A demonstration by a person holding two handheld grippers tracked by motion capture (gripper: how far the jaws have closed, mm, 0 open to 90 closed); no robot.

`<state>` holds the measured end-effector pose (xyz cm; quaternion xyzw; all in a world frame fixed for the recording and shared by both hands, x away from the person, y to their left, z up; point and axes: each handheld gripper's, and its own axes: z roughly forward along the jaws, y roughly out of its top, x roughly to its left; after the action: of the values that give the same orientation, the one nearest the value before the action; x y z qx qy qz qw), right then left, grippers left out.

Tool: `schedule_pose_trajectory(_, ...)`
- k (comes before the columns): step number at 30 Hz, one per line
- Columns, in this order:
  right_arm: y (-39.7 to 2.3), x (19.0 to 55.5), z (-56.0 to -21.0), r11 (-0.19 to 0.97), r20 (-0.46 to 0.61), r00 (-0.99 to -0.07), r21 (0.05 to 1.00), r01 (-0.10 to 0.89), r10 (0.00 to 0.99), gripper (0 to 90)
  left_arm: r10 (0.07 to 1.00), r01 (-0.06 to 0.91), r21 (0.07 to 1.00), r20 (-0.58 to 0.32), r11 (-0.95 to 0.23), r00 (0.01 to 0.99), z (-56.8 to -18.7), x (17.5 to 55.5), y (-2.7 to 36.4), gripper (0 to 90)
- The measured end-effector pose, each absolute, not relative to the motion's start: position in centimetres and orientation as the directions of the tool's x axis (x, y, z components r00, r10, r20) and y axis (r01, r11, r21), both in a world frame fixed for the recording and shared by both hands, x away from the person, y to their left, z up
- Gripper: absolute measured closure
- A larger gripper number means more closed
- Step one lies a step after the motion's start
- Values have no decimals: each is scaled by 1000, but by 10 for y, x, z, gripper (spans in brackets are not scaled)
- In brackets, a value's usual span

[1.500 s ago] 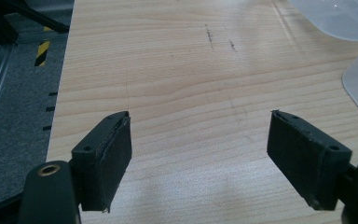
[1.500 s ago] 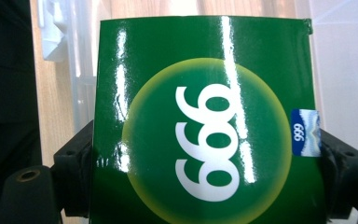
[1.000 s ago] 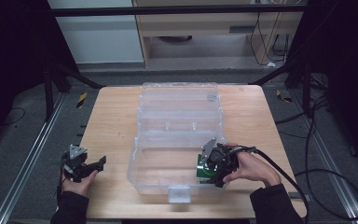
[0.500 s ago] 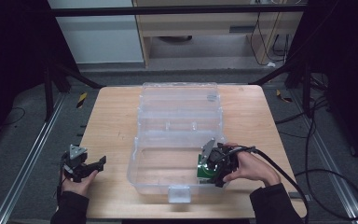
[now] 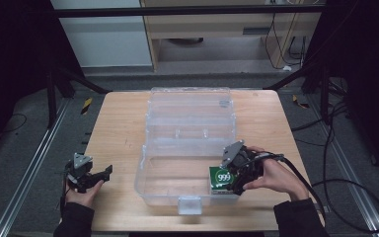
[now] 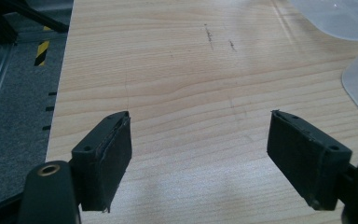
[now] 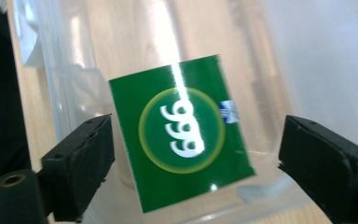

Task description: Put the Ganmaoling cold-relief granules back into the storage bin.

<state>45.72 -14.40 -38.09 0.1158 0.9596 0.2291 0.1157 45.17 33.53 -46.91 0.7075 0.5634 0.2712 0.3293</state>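
A small green box [image 5: 222, 178] printed with "999" lies in the front right corner of an open clear plastic case [image 5: 142, 174]. My right gripper [image 5: 233, 177] sits over that corner, held by a hand from the right. In the right gripper view the green box [image 7: 182, 130] lies between the jaws of my right gripper [image 7: 198, 137], which stand wide apart, with a gap on the right side. My left gripper [image 5: 98, 176] rests low at the front left of the wooden table [image 5: 118, 133]. In its own view the left gripper [image 6: 198, 135] is open over bare wood.
The case's lid [image 5: 190, 106] lies folded back toward the far side of the table. A white latch [image 5: 190, 205] hangs at the case's front edge. A cable [image 5: 335, 185] trails off to the right from my right gripper. Dark floor and metal rails surround the table.
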Motion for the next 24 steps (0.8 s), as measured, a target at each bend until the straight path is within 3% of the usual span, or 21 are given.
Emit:
schedule_pose_trajectory(6,-171,453,-367,731,-168,-878,635,250,447,48,976,617,774,12,-147,217,-469,451,336,213)
schedule_pose_trajectory(12,-195,448,-370,632,-161,-808,713,302,567,30,976,617,773,13,-148,217,-469,451,335,214)
schedule_pose_trajectory(16,-222,443,-378,464,-105,-692,811,356,714,33,976,617,773,14,-148,217,-469,451,335,215)
schedule_pose_trajectory(24,-254,443,-402,279,-4,-549,864,418,835,51,974,619,770,12,-154,227,-470,451,334,246)
